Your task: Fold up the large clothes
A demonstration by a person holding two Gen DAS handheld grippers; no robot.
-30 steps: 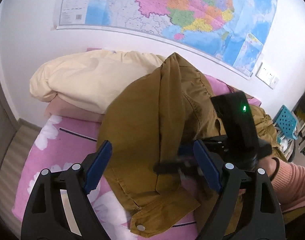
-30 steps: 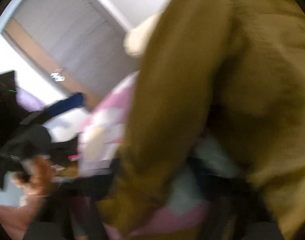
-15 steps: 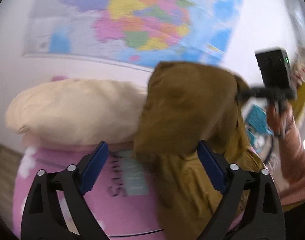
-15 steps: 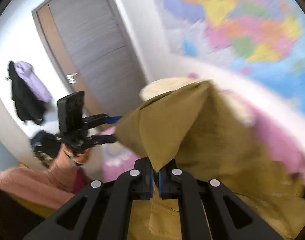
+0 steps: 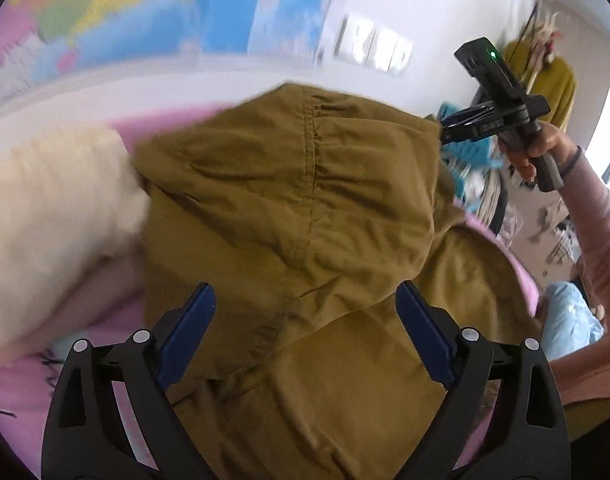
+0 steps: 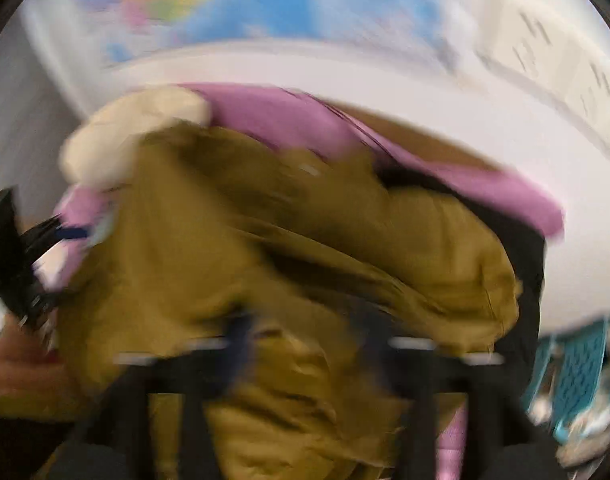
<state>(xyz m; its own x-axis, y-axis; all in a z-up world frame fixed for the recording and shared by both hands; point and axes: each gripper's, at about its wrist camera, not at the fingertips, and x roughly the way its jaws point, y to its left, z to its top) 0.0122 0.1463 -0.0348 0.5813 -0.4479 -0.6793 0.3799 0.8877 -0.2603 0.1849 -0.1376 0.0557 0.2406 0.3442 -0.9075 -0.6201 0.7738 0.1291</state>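
we see the mustard-brown jacket [image 5: 289,208] heaped on the pink bed sheet [image 5: 21,380], its hooded upper part bunched toward the wall and lying against the cream pillow [image 5: 45,208] on the left. a seam runs down the middle of the hood. lower folds of the jacket spread toward the near edge of the bed.

left gripper [image 5: 305,324]: jaws wide apart, blue pads on either side, jacket cloth below and between them but not pinched. it hangs just above the fabric.

right gripper [image 5: 451,126]: held up in the person's right hand [image 5: 533,152], pink sleeve [image 5: 597,240] behind it, near the far right corner of the hood. its jaws are opening; in its own blurred view the fingers [image 6: 237,344] stand apart over the jacket [image 6: 305,264] with nothing pressed between them.

wall map [image 5: 145,12] above the bed, white sockets [image 5: 369,46] beside it. teal basket [image 6: 577,364] at the right, off the bed. both views are smeared by motion, the right one heavily.
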